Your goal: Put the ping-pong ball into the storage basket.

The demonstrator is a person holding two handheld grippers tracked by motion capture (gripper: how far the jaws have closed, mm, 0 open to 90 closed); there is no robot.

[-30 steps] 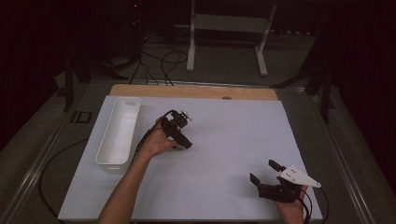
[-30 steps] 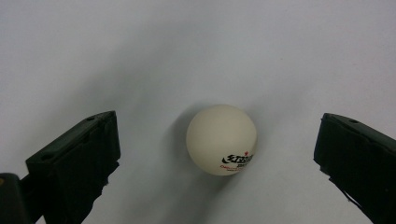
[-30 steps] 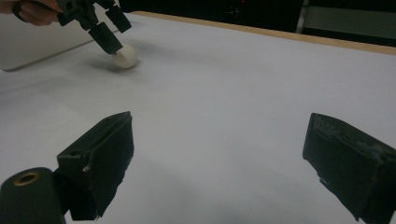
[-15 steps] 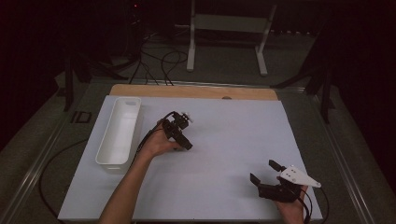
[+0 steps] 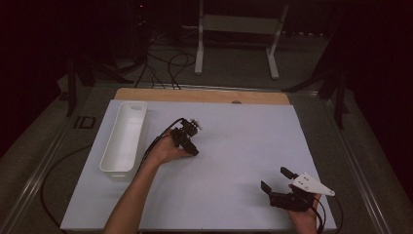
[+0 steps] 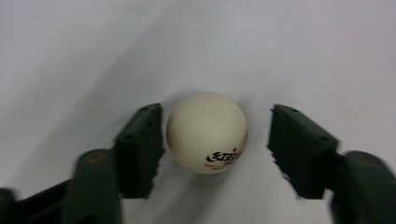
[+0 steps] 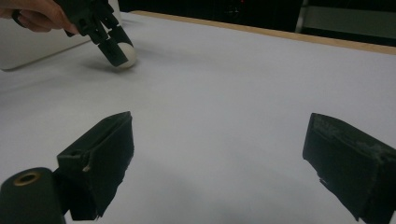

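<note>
A cream table tennis ball (image 6: 205, 130) with a printed logo lies on the white table top (image 5: 234, 146). My left gripper (image 6: 217, 130) points down over it with the ball between its jaws. The jaws have just been closing; the left pad (image 6: 140, 144) is almost at the ball and a gap remains at the right pad (image 6: 299, 144). In the high view this gripper (image 5: 194, 127) sits left of centre, with the ball (image 5: 196, 124) at its tip. My right gripper (image 5: 275, 179) rests near the front right corner, open, with nothing between its jaws (image 7: 219, 154). From there I see the left gripper (image 7: 114, 49) and the ball (image 7: 128, 55).
A long white tray (image 5: 111, 168) lies along the table's left side, just left of the left hand, and its wall (image 7: 28, 46) appears in the right gripper view. A wooden strip (image 5: 204, 95) edges the far side. Cables and a metal stand are on the floor beyond.
Both hands stay where they were. In the high view nothing else has visibly shifted.
</note>
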